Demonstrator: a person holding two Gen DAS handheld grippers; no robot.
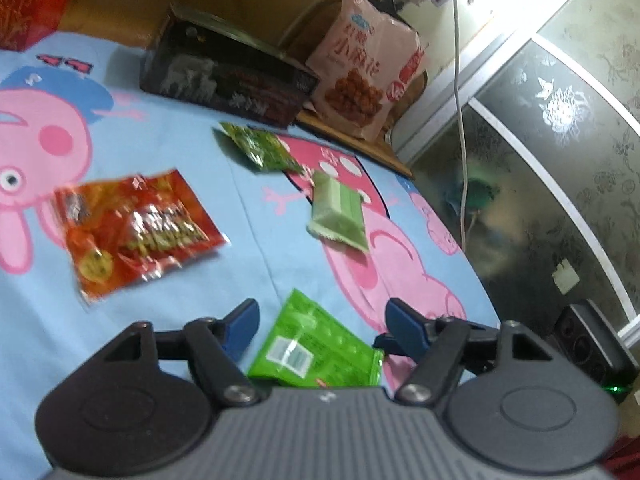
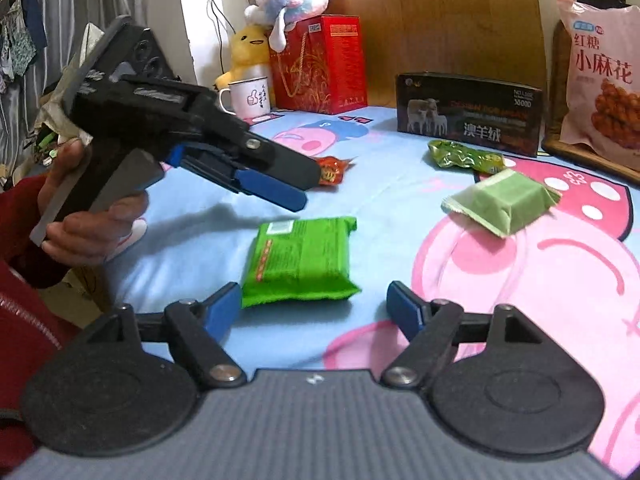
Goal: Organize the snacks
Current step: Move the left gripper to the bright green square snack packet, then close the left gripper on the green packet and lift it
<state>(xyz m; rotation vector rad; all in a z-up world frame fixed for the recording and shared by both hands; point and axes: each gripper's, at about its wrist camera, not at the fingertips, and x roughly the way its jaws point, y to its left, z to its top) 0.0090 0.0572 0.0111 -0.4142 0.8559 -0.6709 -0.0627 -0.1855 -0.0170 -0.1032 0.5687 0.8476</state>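
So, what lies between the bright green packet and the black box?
In the right wrist view, only bare cartoon sheet lies between the bright green packet and the black box; the other snacks sit off to the sides.

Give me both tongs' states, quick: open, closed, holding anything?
Left tongs: open, holding nothing, above the bright green snack pack.
Right tongs: open, holding nothing, near that same pack.

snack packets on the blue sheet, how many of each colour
green: 3, the bright green packet, the pale green packet, the crinkled dark green packet
red: 1, the red packet
total: 4
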